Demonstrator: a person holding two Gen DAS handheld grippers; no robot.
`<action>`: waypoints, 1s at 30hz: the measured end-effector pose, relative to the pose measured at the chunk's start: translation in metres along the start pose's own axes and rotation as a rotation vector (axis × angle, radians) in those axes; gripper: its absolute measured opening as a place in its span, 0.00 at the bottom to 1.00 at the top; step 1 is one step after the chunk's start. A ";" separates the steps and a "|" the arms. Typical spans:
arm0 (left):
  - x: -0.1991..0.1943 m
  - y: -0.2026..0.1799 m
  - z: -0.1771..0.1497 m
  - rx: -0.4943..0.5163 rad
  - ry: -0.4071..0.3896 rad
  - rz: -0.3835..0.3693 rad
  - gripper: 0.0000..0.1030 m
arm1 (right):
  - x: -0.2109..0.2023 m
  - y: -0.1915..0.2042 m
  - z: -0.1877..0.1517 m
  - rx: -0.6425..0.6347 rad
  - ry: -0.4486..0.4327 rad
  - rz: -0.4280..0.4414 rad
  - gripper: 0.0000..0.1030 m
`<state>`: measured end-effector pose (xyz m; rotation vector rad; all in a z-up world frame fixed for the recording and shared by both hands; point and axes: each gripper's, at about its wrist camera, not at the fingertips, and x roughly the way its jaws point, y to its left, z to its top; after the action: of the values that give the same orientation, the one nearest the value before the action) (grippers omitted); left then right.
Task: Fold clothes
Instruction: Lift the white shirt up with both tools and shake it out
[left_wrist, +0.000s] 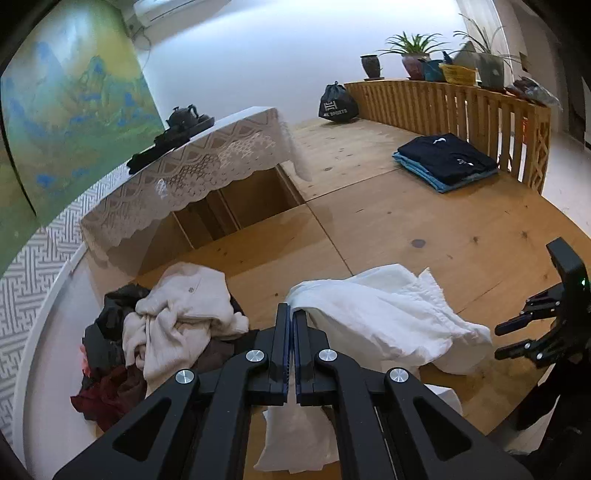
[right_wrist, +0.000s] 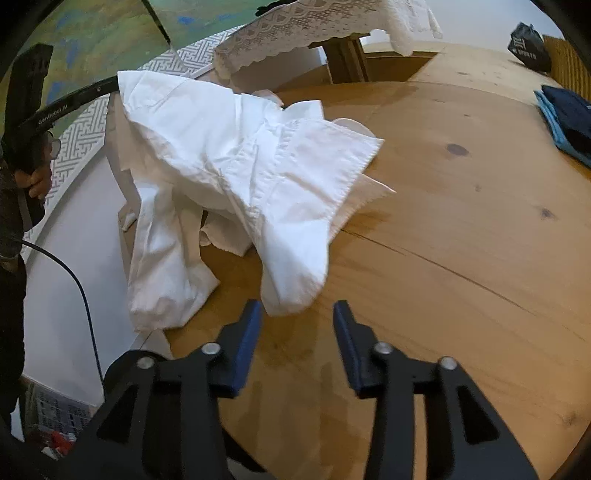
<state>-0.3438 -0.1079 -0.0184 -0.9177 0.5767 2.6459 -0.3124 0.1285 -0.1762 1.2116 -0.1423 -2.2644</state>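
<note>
A crumpled white shirt (left_wrist: 373, 314) lies on the wooden platform (left_wrist: 424, 221). One corner of it is lifted off the wood. My left gripper (left_wrist: 290, 310) is shut on that raised corner, and cloth hangs down under its fingers. In the right wrist view the same shirt (right_wrist: 229, 155) slopes down from the left gripper (right_wrist: 110, 83) at the upper left. My right gripper (right_wrist: 297, 308) is open just above the wood. The shirt's lowest fold ends near the gap between its tips, and the pads do not press on it. The right gripper (left_wrist: 506, 339) also shows at the right edge of the left wrist view.
A heap of unfolded clothes (left_wrist: 173, 325) in beige, black and dark red lies at the left. A folded stack (left_wrist: 447, 160), navy on blue, sits by the wooden railing (left_wrist: 461, 103). A lace-covered table (left_wrist: 207, 166) stands behind, with a black bag (left_wrist: 338, 103) beyond it. A person's hand (right_wrist: 37, 181) holds the left gripper's handle.
</note>
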 end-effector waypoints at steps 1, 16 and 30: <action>0.001 0.003 -0.003 -0.005 0.004 0.002 0.01 | 0.003 0.000 0.002 -0.004 0.000 -0.003 0.41; 0.004 0.039 -0.025 -0.084 0.010 0.029 0.01 | -0.001 -0.007 0.057 0.024 -0.125 0.011 0.03; -0.143 -0.007 0.099 0.094 -0.290 0.060 0.01 | -0.350 0.075 0.196 -0.202 -0.806 -0.429 0.02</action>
<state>-0.2851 -0.0759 0.1417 -0.4848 0.6568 2.7098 -0.2848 0.2164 0.2211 0.1747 0.0567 -2.9371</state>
